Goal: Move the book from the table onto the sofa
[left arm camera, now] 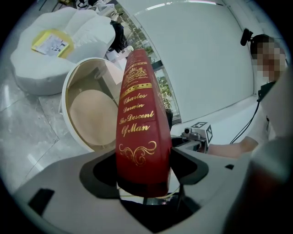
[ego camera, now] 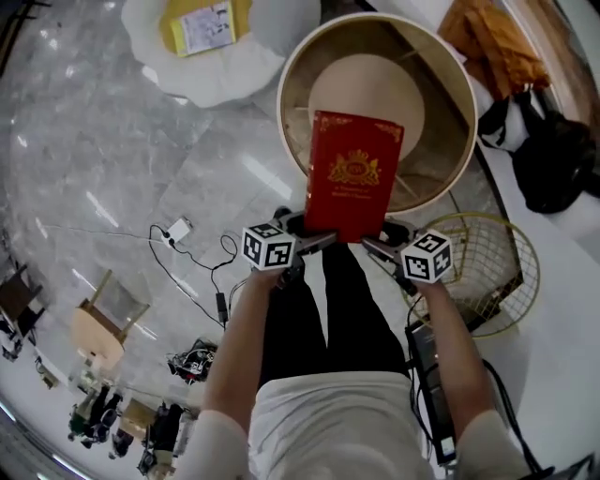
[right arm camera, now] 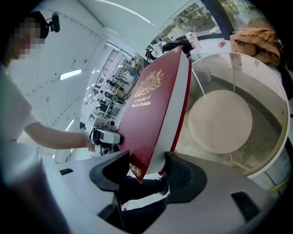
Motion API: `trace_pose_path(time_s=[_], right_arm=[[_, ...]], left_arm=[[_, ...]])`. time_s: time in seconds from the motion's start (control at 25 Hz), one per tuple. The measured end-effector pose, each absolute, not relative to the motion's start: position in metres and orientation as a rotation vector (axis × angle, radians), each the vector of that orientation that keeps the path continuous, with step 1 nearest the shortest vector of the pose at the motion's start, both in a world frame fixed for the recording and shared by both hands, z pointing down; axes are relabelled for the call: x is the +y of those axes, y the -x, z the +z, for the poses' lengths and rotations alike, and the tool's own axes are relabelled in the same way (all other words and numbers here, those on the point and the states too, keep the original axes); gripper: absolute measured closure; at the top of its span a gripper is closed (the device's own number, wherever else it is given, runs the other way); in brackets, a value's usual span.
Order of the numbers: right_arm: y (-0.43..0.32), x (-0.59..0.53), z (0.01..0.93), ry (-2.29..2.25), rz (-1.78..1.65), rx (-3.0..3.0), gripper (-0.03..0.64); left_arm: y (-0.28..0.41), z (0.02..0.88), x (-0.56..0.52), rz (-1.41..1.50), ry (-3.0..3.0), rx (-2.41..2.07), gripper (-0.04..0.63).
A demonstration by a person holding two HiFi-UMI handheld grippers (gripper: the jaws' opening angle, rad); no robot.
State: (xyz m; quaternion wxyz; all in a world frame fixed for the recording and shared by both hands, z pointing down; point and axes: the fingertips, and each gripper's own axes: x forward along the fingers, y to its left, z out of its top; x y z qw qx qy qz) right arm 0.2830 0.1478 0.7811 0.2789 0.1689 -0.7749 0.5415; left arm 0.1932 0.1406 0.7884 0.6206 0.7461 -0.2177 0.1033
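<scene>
- The red book (ego camera: 353, 178) hangs in the air, held between the two grippers, with its gold-crested cover facing up towards the person's head.
- The left hand-held gripper (ego camera: 314, 242) is clamped on the book's near end at the spine. In the left gripper view the gold-lettered spine (left arm camera: 139, 132) stands upright between the jaws of the left hand-held gripper (left arm camera: 144, 169), filling the gap.
- The right hand-held gripper (ego camera: 375, 246) grips the near corner on the other side. In its own view one jaw lies on the cover (right arm camera: 151, 109) and the other on the back, both touching.
- The round tabletop (ego camera: 436, 103) lies just ahead of and below both grippers, with the book's far end over it.
- The white sofa (ego camera: 234, 70) sits well ahead and to the left of the left hand-held gripper, with a yellow package (ego camera: 202, 26) on it.
- A wire basket (ego camera: 492, 272) stands on the floor just to the right of the right hand-held gripper.
</scene>
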Motion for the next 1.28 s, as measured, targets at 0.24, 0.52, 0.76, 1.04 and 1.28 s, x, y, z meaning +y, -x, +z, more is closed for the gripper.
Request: trace_pose_path(time_s=[0.24, 0.52, 0.76, 1.04, 1.28], right_arm=[[-0.286, 0.133, 0.722, -0.394, 1.387, -2.105, 0.360], [-0.277, 0.119, 0.661, -0.341, 1.319, -2.124, 0.360], [-0.264, 0.108, 0.622, -0.328, 1.272, -2.132, 0.360], [-0.231, 0.096, 0.591, -0.336, 1.234, -2.154, 0.359], [-0.177, 0.081, 0.570, -0.322, 1.203, -2.171, 0.359]], left_arm=[[-0.195, 0.729, 0.134, 0.186, -1.717, -0.554, 0.264], [-0.186, 0.668, 0.126, 0.111, -1.705, -0.612, 0.266], [-0.172, 0.628, 0.117, 0.069, -1.718, -0.632, 0.268], [-0.138, 0.596, 0.106, 0.040, -1.737, -0.637, 0.272], [-0.084, 0.575, 0.093, 0.031, -1.749, -0.647, 0.273]])
